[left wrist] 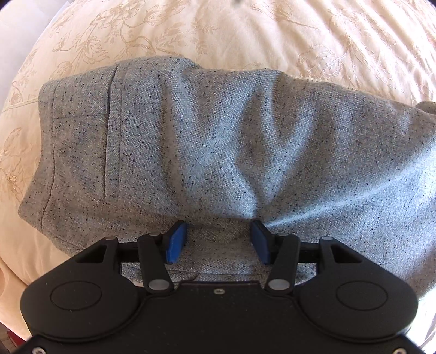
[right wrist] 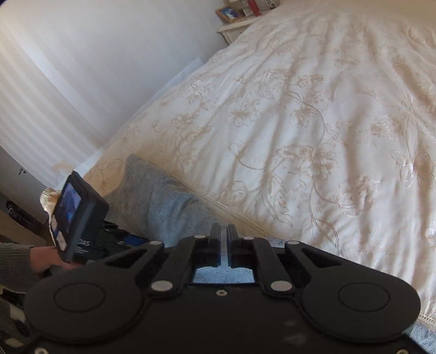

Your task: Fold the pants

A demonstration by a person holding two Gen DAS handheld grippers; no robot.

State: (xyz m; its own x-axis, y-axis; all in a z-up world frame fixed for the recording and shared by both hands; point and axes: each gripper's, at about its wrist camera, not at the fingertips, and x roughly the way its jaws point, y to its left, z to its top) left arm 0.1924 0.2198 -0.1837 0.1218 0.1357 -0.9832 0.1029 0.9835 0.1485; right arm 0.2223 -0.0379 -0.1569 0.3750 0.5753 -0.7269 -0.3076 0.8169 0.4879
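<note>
Grey speckled pants (left wrist: 207,141) lie across a cream bedspread (left wrist: 245,32) with a pale embroidered flower pattern. In the left wrist view they fill most of the frame, bunched into soft wrinkles, with the waistband end and a stitched pocket seam toward the left and the cloth running off to the right edge. The left gripper (left wrist: 219,241) sits low over the near edge of the pants with its jaws spread wide apart; the blue pads (left wrist: 174,242) stand on either side of a strip of grey cloth, and nothing is pinched between them. Whether the pads touch the fabric below cannot be told. In the right wrist view the right gripper (right wrist: 223,239) has its two black fingers drawn almost together, only a thin slit between them; grey cloth shows through the opening just behind the fingers, but whether any of it is clamped at the tips cannot be told. Beyond it, part of the pants rises in a fold near the bed's edge, lying on the bedspread, which stretches away to the upper right. At the left of this view a hand (right wrist: 46,258) in a grey sleeve holds the other gripper's handle, with a small camera (right wrist: 79,215) mounted on it, its screen lit. A white wall (right wrist: 81,54) stands behind the bed, and a bedside table (right wrist: 237,24) with a few items shows at the far top.
</note>
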